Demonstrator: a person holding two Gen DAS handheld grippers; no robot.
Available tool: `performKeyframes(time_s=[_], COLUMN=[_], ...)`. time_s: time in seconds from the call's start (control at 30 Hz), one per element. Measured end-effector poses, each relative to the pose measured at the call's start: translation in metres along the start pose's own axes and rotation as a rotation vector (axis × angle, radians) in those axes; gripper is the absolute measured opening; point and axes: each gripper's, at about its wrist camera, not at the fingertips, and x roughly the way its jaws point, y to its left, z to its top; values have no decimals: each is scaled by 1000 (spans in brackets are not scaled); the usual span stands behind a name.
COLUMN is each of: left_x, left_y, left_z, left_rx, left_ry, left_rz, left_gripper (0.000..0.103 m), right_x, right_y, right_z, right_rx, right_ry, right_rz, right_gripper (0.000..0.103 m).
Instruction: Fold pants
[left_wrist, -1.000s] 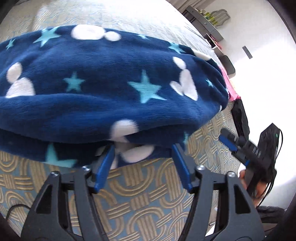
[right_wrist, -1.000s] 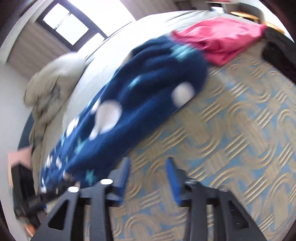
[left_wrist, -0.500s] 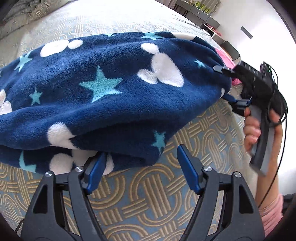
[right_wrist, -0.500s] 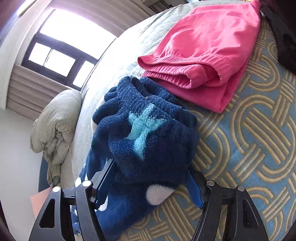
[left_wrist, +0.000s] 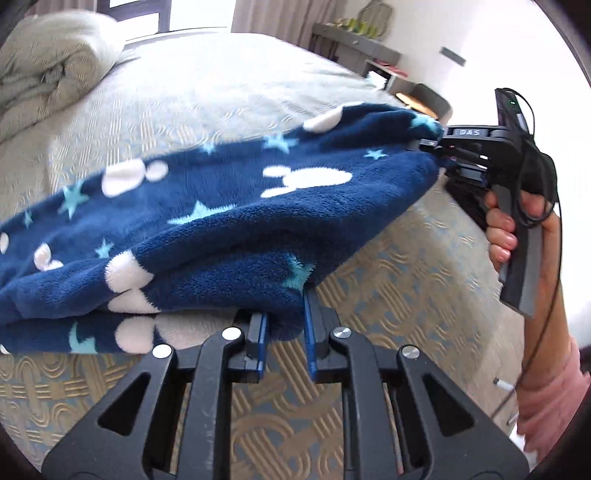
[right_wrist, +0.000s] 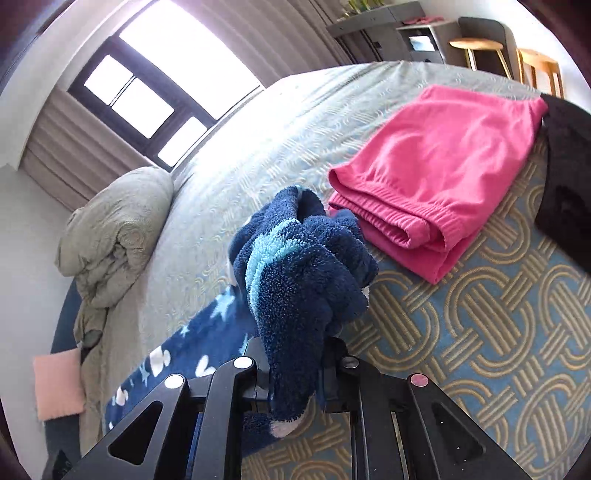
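Both claws have just been closing and now pinch one edge of the navy fleece pants (left_wrist: 229, 221): the left gripper (left_wrist: 284, 325) bites a thick fold directly ahead of its blue pads, and the right gripper (right_wrist: 295, 373) clamps the bunched end, which rises plush and lumpy straight in front of it. The fold appears under way, not finished (the cloth hangs lifted between the claws, most still lying on the woven-pattern bedspread (right_wrist: 480, 332)). Beyond the right claw lie smooth, folded pink pants (right_wrist: 436, 173) and a rumpled grey duvet (right_wrist: 114, 229).

A folded pink garment (right_wrist: 439, 173) lies right of centre on the patterned bedspread (right_wrist: 480, 332), a rolled grey duvet (right_wrist: 114, 225) at left.
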Motion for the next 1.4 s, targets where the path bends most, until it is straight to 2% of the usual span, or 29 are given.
performKeyframes(time_s=[0.1,0.2,0.27,0.33,0.43,0.47,0.5,0.53,0.57,0.6,0.67,0.73,0.8,0.87,1.0,1.07,1.13,1.2,1.27,1.4], left_x=[-20,-17,-7,7,26,27,25,21,15,11,-5,-21,-40,-56,-93,-110,-129,-141,-145,-138], left_y=[-10,-27,-46,-61,-77,-78,-76,-73,-68,-61,-43,-24,2,35,132,165,192,208,216,241], left_z=[-13,-37,-60,-82,-106,-108,-108,-105,-100,-95,-94,-94,-102,-108,-122,-132,-138,-144,-148,-146], left_rx=[22,48,98,131,208,219,209,181,144,113,53,7,-47,-116,-389,-487,-544,-567,-582,-600], left_ry=[12,88,147,206,240,239,231,225,218,212,187,151,107,75,-17,-77,-131,-154,-173,-171], left_rz=[-60,-112,-134,-127,-35,-24,-31,-47,-71,-90,-113,-88,-33,50,162,201,264,295,307,306], left_gripper=[18,18,18,19,21,22,23,25,25,28,33,41,45,46,46,46,46,46,46,46], right_x=[-43,-75,-91,-91,-83,-89,-95,-101,-109,-117,-132,-151,-159,-147,-89,-65,-44,-32,-15,25], right_y=[-4,-32,-65,-99,-146,-152,-152,-149,-143,-136,-118,-97,-67,-31,56,93,126,147,163,181], right_z=[-17,-44,-70,-93,-119,-123,-124,-122,-119,-115,-108,-103,-105,-112,-158,-188,-218,-242,-259,-263], right_rx=[-39,1,28,69,191,226,246,240,215,176,105,64,3,-85,-353,-452,-536,-602,-645,-667], right_ry=[-19,-4,26,77,173,142,127,118,91,56,0,-92,-137,-91,173,268,347,397,432,501], right_rz=[-6,-47,-97,-132,-173,-142,-153,-196,-264,-330,-418,-457,-415,-319,-53,32,105,135,124,107], right_gripper=[14,14,15,17,33,34,39,42,52,55,55,55,55,55,55,55,55,55,55,55])
